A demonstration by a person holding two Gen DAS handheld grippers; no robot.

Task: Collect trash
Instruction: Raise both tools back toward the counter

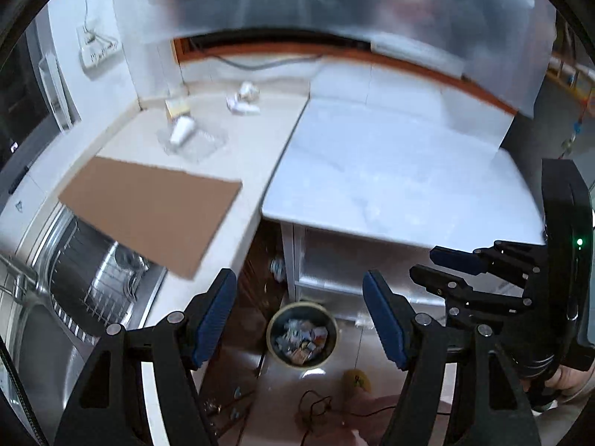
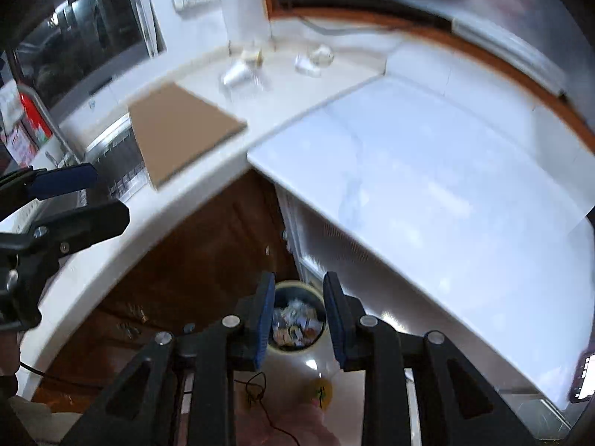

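A round trash bin (image 1: 297,305) (image 2: 293,349) stands on the floor below, holding several scraps. My left gripper (image 1: 299,278) (image 2: 109,193) hangs high above it, open wide and empty. Beside it, my right gripper (image 2: 298,280) (image 1: 424,262) stands open by a narrow gap, with nothing between its blue pads. On the far counter lie a white paper cup (image 1: 181,130) (image 2: 236,72) on a clear plastic tray (image 1: 208,145), a small yellow box (image 1: 176,107) and crumpled white paper (image 1: 243,102) (image 2: 314,59).
A brown cardboard sheet (image 1: 148,212) (image 2: 182,130) overhangs the counter edge beside a steel sink with a dish rack (image 1: 93,282). A white table (image 1: 390,171) (image 2: 427,186) fills the right. Thin cables (image 1: 316,405) and a yellow object (image 1: 357,379) lie on the floor near the bin.
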